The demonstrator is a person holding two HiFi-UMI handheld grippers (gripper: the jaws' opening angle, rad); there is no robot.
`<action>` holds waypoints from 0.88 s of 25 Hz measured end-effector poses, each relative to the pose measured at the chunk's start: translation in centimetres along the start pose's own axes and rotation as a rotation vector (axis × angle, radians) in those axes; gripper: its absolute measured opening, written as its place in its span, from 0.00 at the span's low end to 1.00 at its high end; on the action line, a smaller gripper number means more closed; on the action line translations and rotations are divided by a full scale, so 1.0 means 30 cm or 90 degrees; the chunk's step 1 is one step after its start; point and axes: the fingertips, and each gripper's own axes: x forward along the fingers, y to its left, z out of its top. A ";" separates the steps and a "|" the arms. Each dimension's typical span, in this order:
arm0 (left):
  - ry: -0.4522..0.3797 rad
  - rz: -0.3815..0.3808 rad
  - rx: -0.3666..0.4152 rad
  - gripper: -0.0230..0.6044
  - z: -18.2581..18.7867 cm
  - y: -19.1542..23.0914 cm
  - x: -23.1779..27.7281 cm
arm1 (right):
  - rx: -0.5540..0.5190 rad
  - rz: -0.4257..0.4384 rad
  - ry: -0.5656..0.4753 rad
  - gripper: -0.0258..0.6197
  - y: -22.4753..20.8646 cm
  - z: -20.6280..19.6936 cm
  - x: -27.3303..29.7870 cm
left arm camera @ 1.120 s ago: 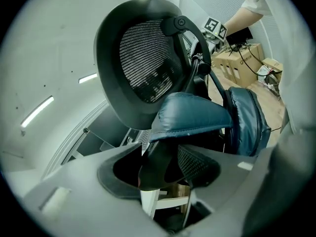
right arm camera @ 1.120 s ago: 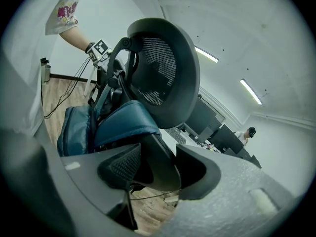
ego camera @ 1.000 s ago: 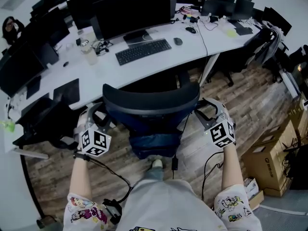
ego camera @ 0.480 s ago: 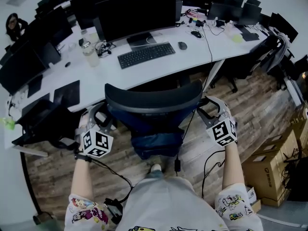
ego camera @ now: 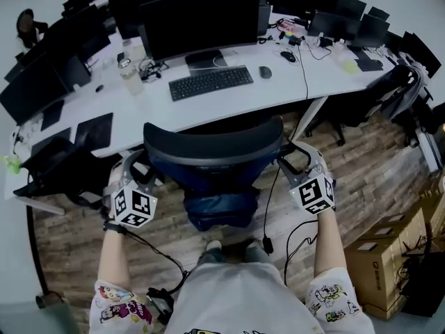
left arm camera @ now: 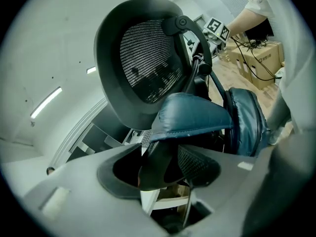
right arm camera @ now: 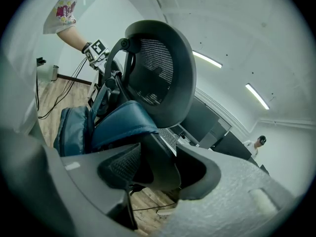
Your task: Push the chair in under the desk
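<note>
The office chair (ego camera: pixel 212 145) stands at the near edge of the white table (ego camera: pixel 278 92), directly below the black keyboard (ego camera: pixel 211 83) and the big dark monitor (ego camera: pixel 198 19). From the head view the top of its mesh backrest just overlaps the table's edge, while the seat with its blue padding (ego camera: pixel 221 207) sticks out over the wood floor (ego camera: pixel 361 158) toward the person.

The left claw (ego camera: pixel 135 169) is at the chair's left side and the right claw (ego camera: pixel 295 160) at its right, level with each other, one on each flank of the backrest. In the left gripper view the dark left armrest (left arm camera: pixel 158 154) fills the gap between the jaws, with the ribbed pad lying against it: the claw is clamped on that armrest, jaws set fairly wide. The right gripper view shows the same, with the right armrest (right arm camera: pixel 160 164) caught between its jaws.

A mouse (ego camera: pixel 265 72) lies just right of the keyboard, and a clear bottle (ego camera: pixel 127 75) stands to its left. A black cable (ego camera: pixel 268 211) trails down to the floor beside the seat. Cardboard boxes (ego camera: pixel 379 263) sit well off to the right.
</note>
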 end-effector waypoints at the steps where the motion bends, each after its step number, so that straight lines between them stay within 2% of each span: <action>1: 0.005 0.006 -0.004 0.42 0.011 -0.007 0.003 | -0.003 0.005 -0.005 0.38 -0.016 -0.010 0.004; 11: 0.057 0.052 -0.047 0.43 0.110 -0.073 0.032 | -0.015 0.064 -0.070 0.36 -0.153 -0.093 0.046; 22: 0.086 0.073 -0.074 0.43 0.162 -0.090 0.057 | -0.029 0.082 -0.093 0.34 -0.244 -0.131 0.097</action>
